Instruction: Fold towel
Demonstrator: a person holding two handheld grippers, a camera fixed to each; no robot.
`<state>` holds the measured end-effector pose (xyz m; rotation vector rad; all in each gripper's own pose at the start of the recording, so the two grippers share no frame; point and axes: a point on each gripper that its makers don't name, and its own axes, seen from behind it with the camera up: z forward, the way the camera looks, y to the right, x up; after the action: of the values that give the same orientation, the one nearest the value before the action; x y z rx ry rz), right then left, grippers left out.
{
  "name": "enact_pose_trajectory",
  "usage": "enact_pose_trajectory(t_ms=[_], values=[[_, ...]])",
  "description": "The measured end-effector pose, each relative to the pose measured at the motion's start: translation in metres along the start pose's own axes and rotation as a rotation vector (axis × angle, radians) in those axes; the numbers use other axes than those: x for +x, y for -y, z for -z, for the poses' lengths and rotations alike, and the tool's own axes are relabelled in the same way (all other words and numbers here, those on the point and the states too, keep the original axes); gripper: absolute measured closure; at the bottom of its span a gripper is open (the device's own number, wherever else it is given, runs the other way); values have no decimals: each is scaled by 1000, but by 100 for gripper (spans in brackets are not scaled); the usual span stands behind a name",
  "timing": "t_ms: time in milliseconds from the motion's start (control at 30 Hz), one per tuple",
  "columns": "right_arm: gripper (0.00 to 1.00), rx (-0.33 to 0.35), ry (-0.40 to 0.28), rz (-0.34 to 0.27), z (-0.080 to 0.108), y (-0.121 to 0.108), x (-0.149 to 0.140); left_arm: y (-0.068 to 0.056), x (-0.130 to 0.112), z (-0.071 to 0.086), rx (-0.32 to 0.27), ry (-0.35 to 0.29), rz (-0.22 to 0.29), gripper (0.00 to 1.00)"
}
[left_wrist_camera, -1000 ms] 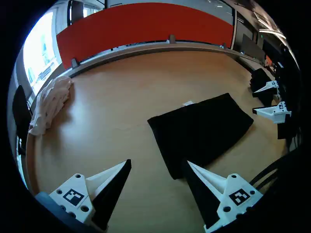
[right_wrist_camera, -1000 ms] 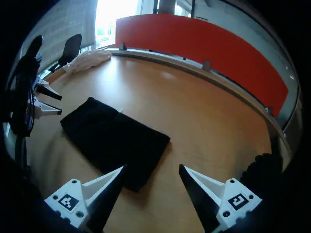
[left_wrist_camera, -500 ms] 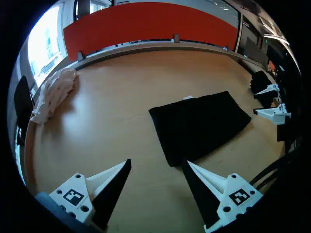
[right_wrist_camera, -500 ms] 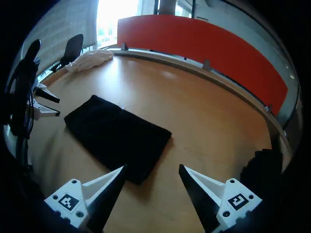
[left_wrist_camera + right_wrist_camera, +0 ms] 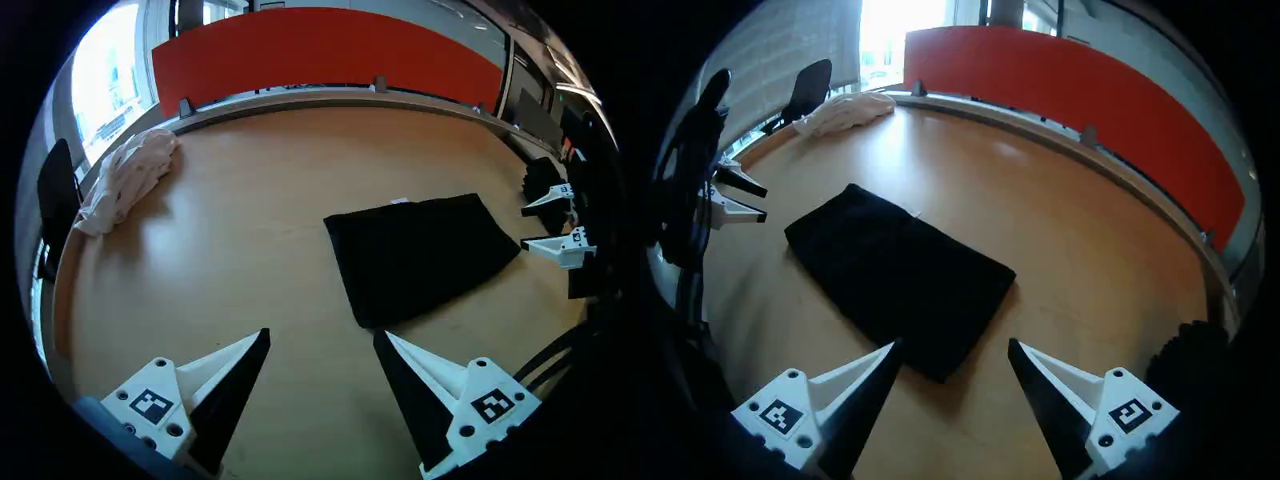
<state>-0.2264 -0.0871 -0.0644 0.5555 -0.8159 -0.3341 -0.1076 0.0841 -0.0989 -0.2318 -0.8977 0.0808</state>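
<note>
Our left tongs (image 5: pixel 320 356), right tongs (image 5: pixel 954 360) spread wide, holding nothing | black towel (image 5: pixel 420 256) now nearer 3 o'clock than before | we can't make out its tiny white tag (image 5: pixel 399 201)

At the far edge of the black towel (image 5: pixel 420 256), a small white scrap (image 5: pixel 399 201) is too small to identify. By the right edge of the table (image 5: pixel 240 240), the right gripper (image 5: pixel 523 228) runs back into shadow, its holder indistinct. A dark lump (image 5: pixel 1192 352) at that edge is cut off and unidentifiable.
</note>
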Motion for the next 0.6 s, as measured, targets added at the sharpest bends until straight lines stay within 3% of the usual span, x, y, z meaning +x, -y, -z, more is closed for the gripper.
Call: enact_pose_trajectory(t_ms=[367, 600], values=[[2, 44, 29, 31, -6, 3, -12, 7, -11, 12, 19, 6, 28, 4], [22, 90, 66, 59, -11, 9, -30, 11, -19, 19, 27, 13, 46, 4]])
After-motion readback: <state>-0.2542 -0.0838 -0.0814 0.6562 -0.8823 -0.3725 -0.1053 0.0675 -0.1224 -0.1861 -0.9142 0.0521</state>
